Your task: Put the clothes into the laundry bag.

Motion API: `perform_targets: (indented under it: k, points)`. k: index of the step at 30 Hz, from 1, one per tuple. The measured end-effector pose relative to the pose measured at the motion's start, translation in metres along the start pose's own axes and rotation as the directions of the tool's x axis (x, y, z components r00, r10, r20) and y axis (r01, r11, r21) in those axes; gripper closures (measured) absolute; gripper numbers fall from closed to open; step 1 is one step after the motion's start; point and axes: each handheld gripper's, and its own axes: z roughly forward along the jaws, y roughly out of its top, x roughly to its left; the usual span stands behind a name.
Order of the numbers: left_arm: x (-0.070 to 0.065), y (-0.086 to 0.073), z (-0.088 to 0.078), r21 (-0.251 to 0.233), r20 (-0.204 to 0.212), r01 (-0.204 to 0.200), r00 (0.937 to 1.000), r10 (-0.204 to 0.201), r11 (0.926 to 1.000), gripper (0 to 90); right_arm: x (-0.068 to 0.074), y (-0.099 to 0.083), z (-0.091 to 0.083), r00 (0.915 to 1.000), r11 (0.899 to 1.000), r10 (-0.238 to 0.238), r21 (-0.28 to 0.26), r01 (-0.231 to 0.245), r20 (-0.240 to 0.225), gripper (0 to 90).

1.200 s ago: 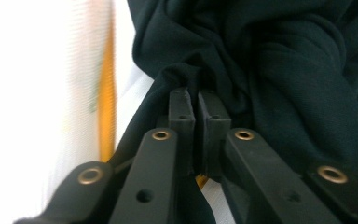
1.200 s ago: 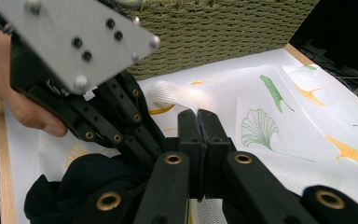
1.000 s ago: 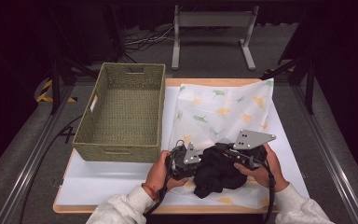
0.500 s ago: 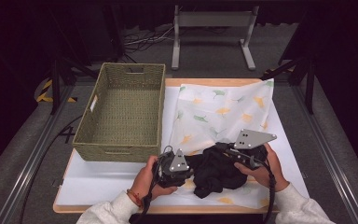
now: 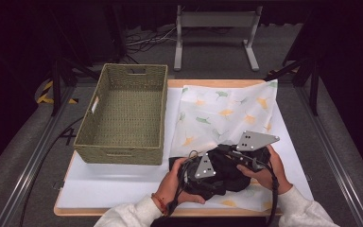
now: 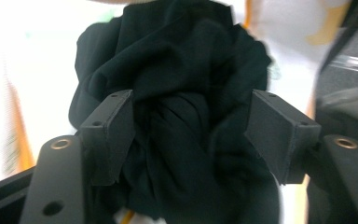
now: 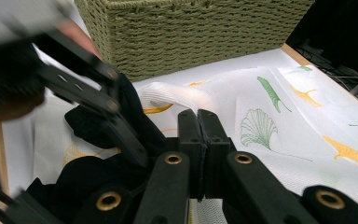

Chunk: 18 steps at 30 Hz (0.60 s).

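Observation:
A crumpled black garment point(image 5: 229, 178) lies at the front of a white cloth point(image 5: 227, 104) printed with ginkgo leaves. My left gripper point(image 5: 210, 170) is at the garment's left side. In the left gripper view the jaws point(image 6: 196, 116) have just been opening and stand apart around the bunched black fabric point(image 6: 182, 60) without squeezing it. My right gripper point(image 5: 228, 152) is at the garment's right side. In the right gripper view its jaws point(image 7: 198, 119) are closed flat together, and a raised ridge of white cloth point(image 7: 168, 95) runs to their tips. The left gripper point(image 7: 81, 91) shows blurred there.
A woven green basket point(image 5: 118, 153) stands at the left on the white table board point(image 5: 113, 184), close beside the cloth; it also shows in the right gripper view point(image 7: 191, 32). A metal stand point(image 5: 215, 19) is on the floor behind the table.
My left gripper has moved right, in over the black garment, and its jaws have spread apart. The right gripper has kept still.

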Motion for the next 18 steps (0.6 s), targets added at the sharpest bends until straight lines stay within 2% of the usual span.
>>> perform_targets:
  k: [2,4,5,9,12,15,16,17,18]
  points:
    - [0.001,0.0,0.009,0.025,-0.02,-0.006,0.9998,0.007,0.9997,31.3,-0.001,0.0,0.001,1.0,1.0,-0.001,-0.001,0.001,-0.002,89.9]
    - [0.003,0.0,0.012,0.029,-0.029,-0.004,0.9996,0.005,0.9996,33.3,-0.001,0.0,0.001,1.0,1.0,-0.001,0.0,0.001,-0.002,89.9]
    - [0.006,0.0,0.016,0.031,-0.023,0.015,0.9996,-0.014,0.9994,33.3,-0.001,-0.001,0.001,1.0,1.0,0.0,0.001,0.0,-0.002,89.9]
    - [0.009,0.0,0.023,0.058,-0.042,0.017,0.999,-0.015,0.9981,43.7,-0.002,-0.001,0.0,1.0,1.0,0.003,0.0,-0.003,-0.003,89.9]
    - [0.01,0.0,0.028,0.085,-0.065,-0.002,0.9979,0.007,0.9964,51.2,-0.002,-0.001,0.0,1.0,1.0,0.005,0.001,-0.005,-0.003,89.9]
    - [0.01,0.001,0.03,0.097,-0.076,-0.005,0.997,0.013,0.9952,62.4,-0.001,-0.001,0.0,1.0,1.0,0.002,0.003,-0.001,-0.004,89.9]
    - [0.012,0.002,0.03,0.109,-0.099,-0.002,0.9949,0.013,0.994,64.4,-0.001,-0.001,0.0,1.0,1.0,0.002,0.003,-0.002,-0.004,89.9]
    - [0.012,0.002,0.03,0.109,-0.099,-0.002,0.9949,0.013,0.994,65.1,-0.001,-0.001,0.0,1.0,1.0,0.001,0.003,-0.001,-0.005,89.9]
    - [0.013,0.003,0.031,0.111,-0.128,0.002,0.9917,0.012,0.9938,65.7,-0.001,-0.001,0.0,1.0,1.0,0.0,0.002,0.0,-0.005,89.9]
